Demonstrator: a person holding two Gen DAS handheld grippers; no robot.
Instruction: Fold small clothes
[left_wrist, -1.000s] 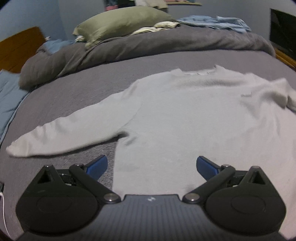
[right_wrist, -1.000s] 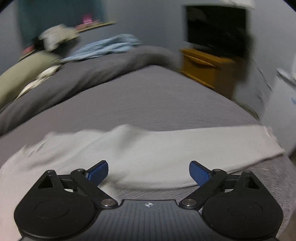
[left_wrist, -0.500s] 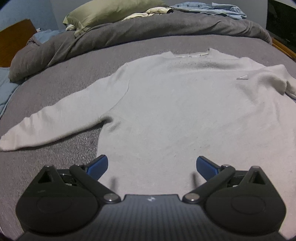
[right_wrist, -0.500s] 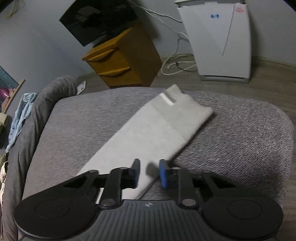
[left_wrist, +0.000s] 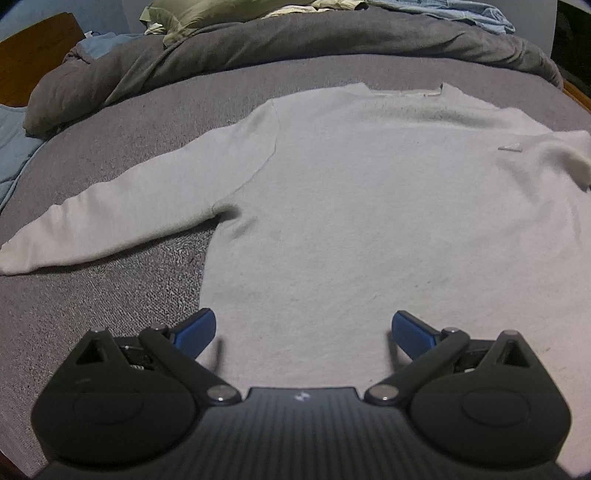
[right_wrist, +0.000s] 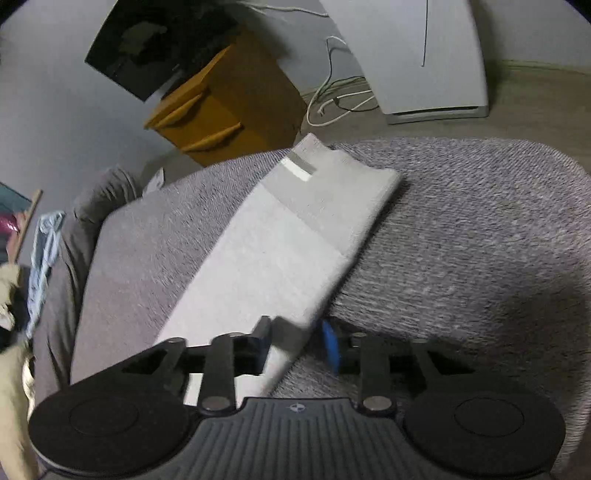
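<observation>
- Left wrist view: a pale sweater (left_wrist: 369, 206) lies flat, front up, on the grey bed (left_wrist: 110, 295), neck toward the far side.
- Its one sleeve (left_wrist: 122, 218) stretches out to the left across the bed cover.
- The left gripper (left_wrist: 303, 328) hovers over the sweater's hem with its jaws spread wide and nothing between them.
- A rumpled grey duvet (left_wrist: 295, 40) and a green pillow (left_wrist: 207, 11) lie beyond the neck.
- Right wrist view: the other sleeve (right_wrist: 280, 240) runs diagonally across the bed corner, cuff toward a wooden nightstand (right_wrist: 221, 107).
- The right gripper (right_wrist: 299, 343) straddles the sleeve's near edge; its jaws are opening, and through the blur the pads seem not to press the cloth.
- A white appliance (right_wrist: 417, 55) stands on the floor.
</observation>
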